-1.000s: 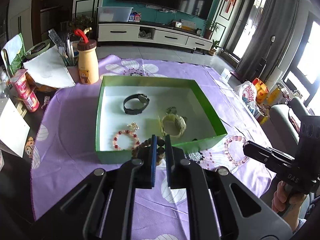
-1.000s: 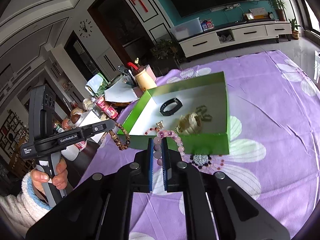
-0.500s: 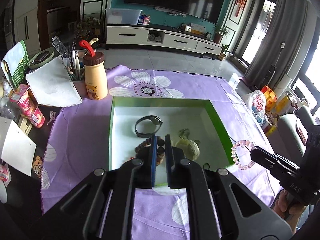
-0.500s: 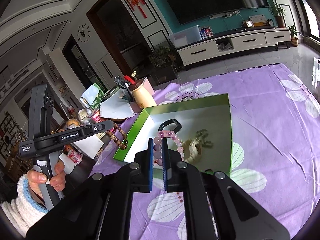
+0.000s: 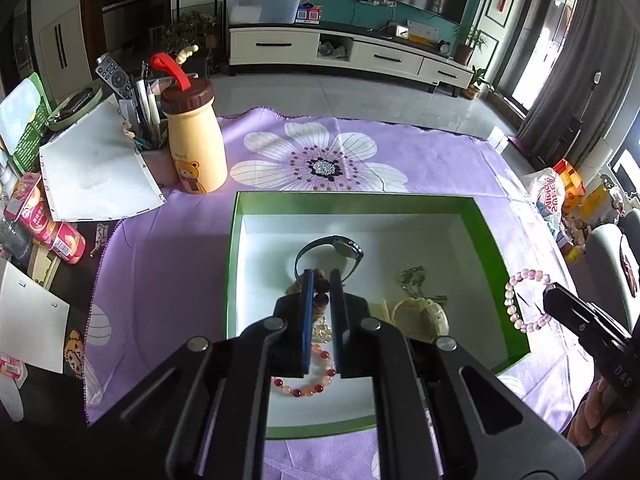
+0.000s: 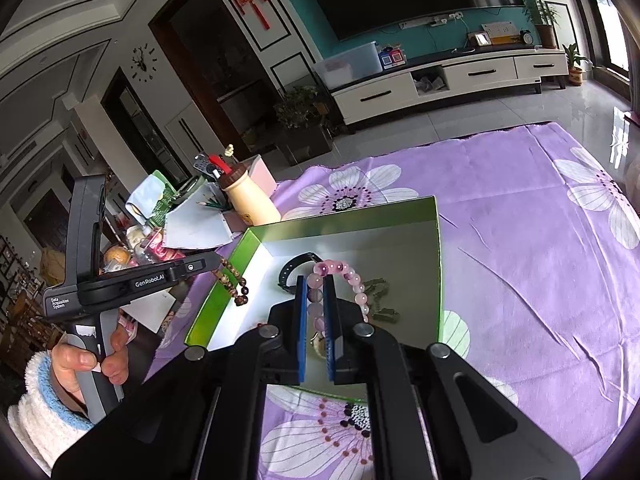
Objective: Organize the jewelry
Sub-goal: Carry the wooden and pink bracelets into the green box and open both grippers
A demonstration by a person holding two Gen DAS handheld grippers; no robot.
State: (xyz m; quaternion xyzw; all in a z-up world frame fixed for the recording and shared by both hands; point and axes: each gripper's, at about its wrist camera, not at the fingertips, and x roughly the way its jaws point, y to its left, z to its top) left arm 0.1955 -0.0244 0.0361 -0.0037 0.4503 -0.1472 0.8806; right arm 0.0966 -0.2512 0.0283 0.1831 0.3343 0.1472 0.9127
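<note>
A green box (image 5: pixel 496 248) with a white floor lies on the purple flowered cloth (image 5: pixel 168 264). In it lie a black watch (image 5: pixel 344 248), a red bead bracelet (image 5: pixel 316 384), a pale yellow bangle (image 5: pixel 420 316) and a metal chain piece (image 5: pixel 412 280). My left gripper (image 5: pixel 320 280) is shut on a brown wooden bead bracelet (image 5: pixel 320 300) and holds it above the box; the bracelet also shows in the right wrist view (image 6: pixel 234 280). My right gripper (image 6: pixel 316 284) is shut on a pink bead bracelet (image 6: pixel 344 276), held over the box's right part (image 6: pixel 438 264).
A yellow bear bottle (image 5: pixel 194 140), a pen holder (image 5: pixel 146 120), white papers (image 5: pixel 92 168) and snack packs (image 5: pixel 48 224) crowd the table's left side. A TV cabinet (image 5: pixel 340 52) stands beyond the table. Bags (image 5: pixel 556 192) lie on the floor at right.
Both grippers have moved forward and higher, from in front of the box to above it, each still holding its bracelet.
</note>
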